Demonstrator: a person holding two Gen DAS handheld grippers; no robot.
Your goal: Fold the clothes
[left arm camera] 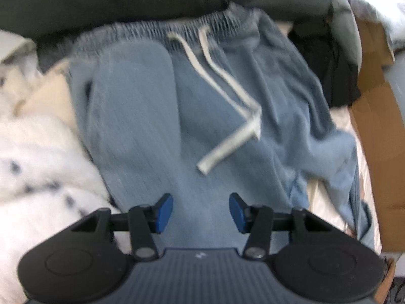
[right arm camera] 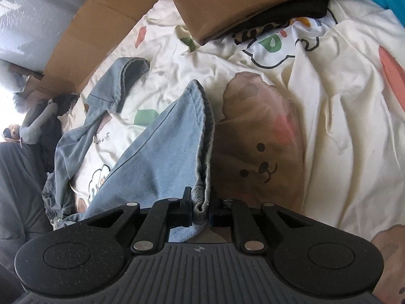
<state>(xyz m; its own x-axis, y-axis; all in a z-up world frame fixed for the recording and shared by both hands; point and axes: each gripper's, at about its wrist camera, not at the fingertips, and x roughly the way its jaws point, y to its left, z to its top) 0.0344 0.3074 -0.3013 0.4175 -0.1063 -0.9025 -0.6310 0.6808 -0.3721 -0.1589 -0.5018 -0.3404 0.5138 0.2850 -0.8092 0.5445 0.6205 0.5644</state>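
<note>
Denim-blue pants (right arm camera: pixel 162 152) on the bed sheet (right arm camera: pixel 329 96): right gripper (right arm camera: pixel 200 210) fingers pinch a hem, left gripper (left arm camera: pixel 201 212) gapes empty (blurry view).

The left wrist view looks down close over the left gripper (left arm camera: pixel 201 212), facing the waistband end of the blue trousers (left arm camera: pixel 157 116), whose elastic edge runs across at 12 o'clock. The right wrist view sits low behind the right gripper (right arm camera: pixel 200 209), facing out along a trouser leg (right arm camera: pixel 172 147) toward the cream printed sheet (right arm camera: pixel 341 96) and a cardboard box (right arm camera: pixel 83 40) at 11 o'clock. Both views share the trousers, the box (left arm camera: pixel 374 131) and the sheet, the left one blurred
</note>
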